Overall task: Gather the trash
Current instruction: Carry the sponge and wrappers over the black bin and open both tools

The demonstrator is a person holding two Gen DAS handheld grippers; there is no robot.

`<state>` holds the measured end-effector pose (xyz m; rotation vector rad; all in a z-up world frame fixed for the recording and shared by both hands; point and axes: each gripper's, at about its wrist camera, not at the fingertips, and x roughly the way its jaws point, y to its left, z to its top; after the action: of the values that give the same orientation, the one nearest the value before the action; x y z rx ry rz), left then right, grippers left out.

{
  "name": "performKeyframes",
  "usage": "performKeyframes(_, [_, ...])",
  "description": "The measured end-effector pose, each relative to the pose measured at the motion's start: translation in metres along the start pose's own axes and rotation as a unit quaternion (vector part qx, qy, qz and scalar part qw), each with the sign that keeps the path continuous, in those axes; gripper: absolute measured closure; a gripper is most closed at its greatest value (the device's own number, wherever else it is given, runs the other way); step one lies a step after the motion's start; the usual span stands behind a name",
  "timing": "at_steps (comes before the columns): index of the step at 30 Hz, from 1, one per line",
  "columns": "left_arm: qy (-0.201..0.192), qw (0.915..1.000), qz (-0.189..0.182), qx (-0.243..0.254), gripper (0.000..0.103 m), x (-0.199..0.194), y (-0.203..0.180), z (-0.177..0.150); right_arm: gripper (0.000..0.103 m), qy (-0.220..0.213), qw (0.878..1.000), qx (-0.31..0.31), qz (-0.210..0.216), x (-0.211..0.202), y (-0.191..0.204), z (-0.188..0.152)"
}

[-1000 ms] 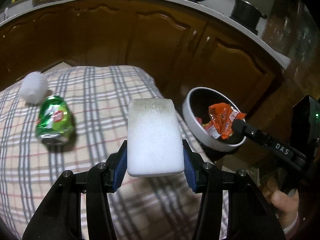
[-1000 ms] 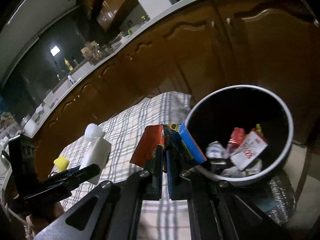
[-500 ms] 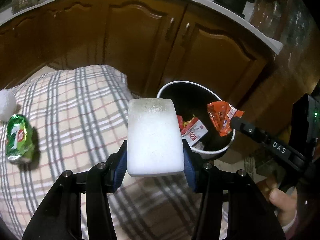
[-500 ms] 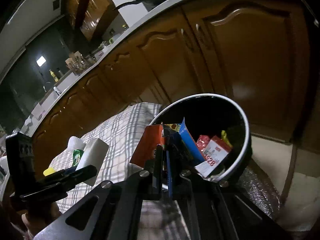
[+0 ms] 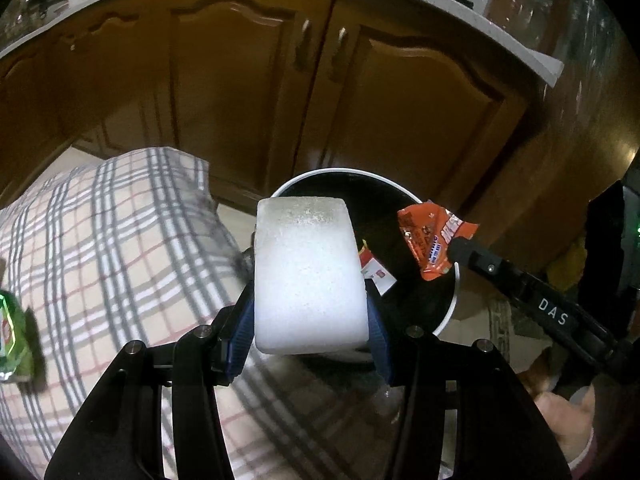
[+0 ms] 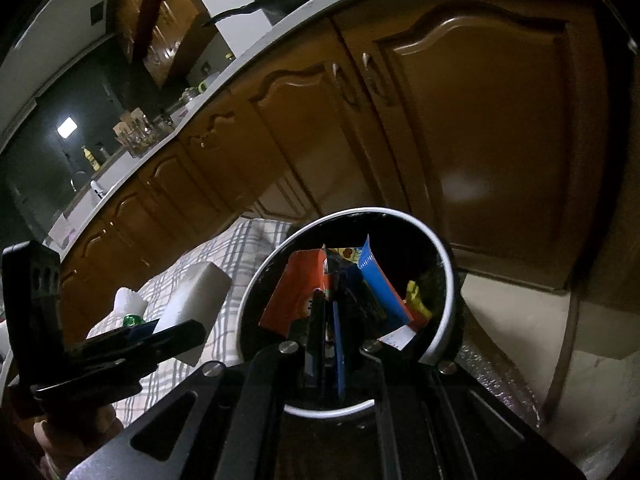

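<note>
My left gripper [image 5: 308, 312] is shut on a white foam block [image 5: 308, 276] and holds it over the near left rim of the white-rimmed trash bin [image 5: 450, 316]. My right gripper [image 6: 329, 304] is shut on an orange and blue snack wrapper [image 6: 298, 296] and holds it above the bin's opening [image 6: 446, 280]. The wrapper also shows in the left wrist view [image 5: 434, 242] at the bin's right rim. Other wrappers [image 5: 376, 270] lie inside the bin. The foam block shows in the right wrist view [image 6: 196, 296] left of the bin.
A crushed green can [image 5: 12, 340] lies on the plaid cloth [image 5: 112, 248] at far left. A white fluffy ball [image 6: 128, 302] sits behind it. Brown cabinet doors [image 5: 248, 92] stand close behind the bin. A countertop [image 6: 256, 52] runs above them.
Both grippers have moved right toward the bin. The foam block now overlaps the bin's rim, and the wrapper is over its opening. The can has slid to the left edge of view.
</note>
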<state>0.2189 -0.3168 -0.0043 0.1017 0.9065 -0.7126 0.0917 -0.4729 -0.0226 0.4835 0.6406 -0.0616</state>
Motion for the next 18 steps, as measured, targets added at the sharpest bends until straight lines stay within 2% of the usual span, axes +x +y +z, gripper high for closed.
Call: performKeyframes(18, [0.031,0.9994,0.004,0.014,0.054,0.040,-0.013,0.011,0.099,0.017,1.000,0.005,-0.013,0.020,-0.021,0.009])
